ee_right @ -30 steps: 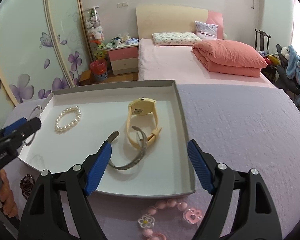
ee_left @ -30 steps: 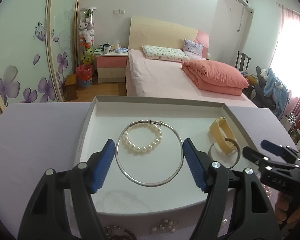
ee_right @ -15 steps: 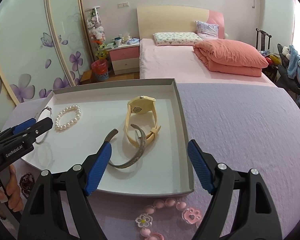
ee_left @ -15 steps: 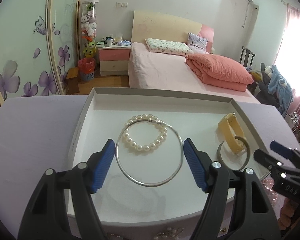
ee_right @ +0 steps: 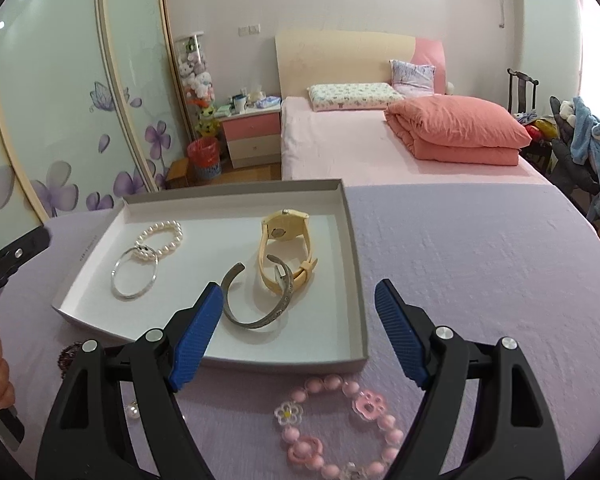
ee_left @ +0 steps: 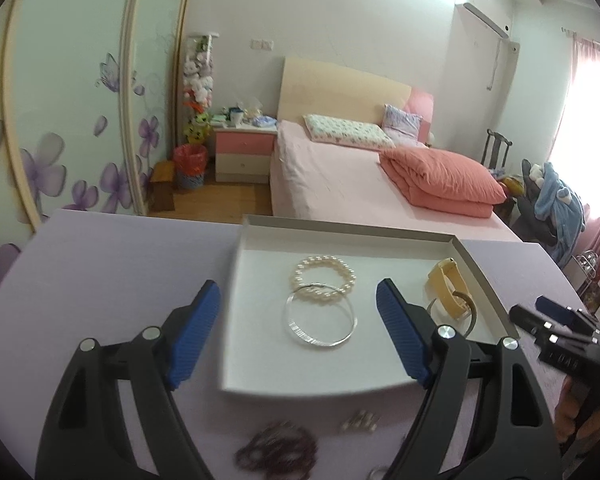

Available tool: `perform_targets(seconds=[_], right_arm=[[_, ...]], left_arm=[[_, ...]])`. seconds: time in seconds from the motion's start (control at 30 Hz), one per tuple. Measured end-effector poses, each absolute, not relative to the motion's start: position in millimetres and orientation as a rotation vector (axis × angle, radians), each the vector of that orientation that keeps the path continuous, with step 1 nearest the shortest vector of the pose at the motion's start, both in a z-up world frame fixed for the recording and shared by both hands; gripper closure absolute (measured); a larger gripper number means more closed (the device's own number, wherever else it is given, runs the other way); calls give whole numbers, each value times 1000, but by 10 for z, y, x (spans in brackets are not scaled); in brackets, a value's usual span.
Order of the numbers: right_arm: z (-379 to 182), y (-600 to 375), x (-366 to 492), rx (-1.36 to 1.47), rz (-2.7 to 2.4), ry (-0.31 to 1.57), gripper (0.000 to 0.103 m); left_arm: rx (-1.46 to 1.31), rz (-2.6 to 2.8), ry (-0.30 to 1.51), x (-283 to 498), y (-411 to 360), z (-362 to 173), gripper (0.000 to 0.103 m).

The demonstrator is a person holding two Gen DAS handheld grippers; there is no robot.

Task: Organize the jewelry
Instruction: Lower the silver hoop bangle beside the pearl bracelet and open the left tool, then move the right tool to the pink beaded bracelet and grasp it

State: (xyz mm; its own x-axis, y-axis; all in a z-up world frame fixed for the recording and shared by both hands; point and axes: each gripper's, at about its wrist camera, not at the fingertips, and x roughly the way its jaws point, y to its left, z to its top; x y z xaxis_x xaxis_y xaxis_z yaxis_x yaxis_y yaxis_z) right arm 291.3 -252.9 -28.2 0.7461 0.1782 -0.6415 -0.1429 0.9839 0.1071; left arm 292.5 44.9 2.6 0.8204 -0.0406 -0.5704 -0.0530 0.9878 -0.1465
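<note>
The silver bangle (ee_left: 321,322) lies in the white tray (ee_left: 236,280), touching the pearl bracelet (ee_left: 323,274); the left gripper (ee_left: 298,334) has just been opening, fingers empty, and the right gripper (ee_right: 298,334) fingers stand apart, empty

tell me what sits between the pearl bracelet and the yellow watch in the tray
Bare white tray floor: nothing lies between the pearl bracelet and the yellow watch. The right wrist view shows it best.
</note>
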Motion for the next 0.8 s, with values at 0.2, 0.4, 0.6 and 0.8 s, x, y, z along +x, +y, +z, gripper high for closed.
perform_targets(seconds=[0.2, 0.4, 0.6, 0.8], right_arm=[[-137, -2667, 2656, 83, 165, 667, 25], [-124, -2816, 2445, 104, 140, 660, 25], [-250, -3059, 2357, 127, 70, 688, 30], [-519, -3149, 2414, 103, 59, 776, 44]], left_arm=[[-165, 43, 572, 2404, 651, 178, 22], [-158, 61, 574, 2029, 703, 161, 21], [-146, 85, 594, 1777, 699, 50, 16], [-152, 78, 613, 1685, 720, -26, 15]])
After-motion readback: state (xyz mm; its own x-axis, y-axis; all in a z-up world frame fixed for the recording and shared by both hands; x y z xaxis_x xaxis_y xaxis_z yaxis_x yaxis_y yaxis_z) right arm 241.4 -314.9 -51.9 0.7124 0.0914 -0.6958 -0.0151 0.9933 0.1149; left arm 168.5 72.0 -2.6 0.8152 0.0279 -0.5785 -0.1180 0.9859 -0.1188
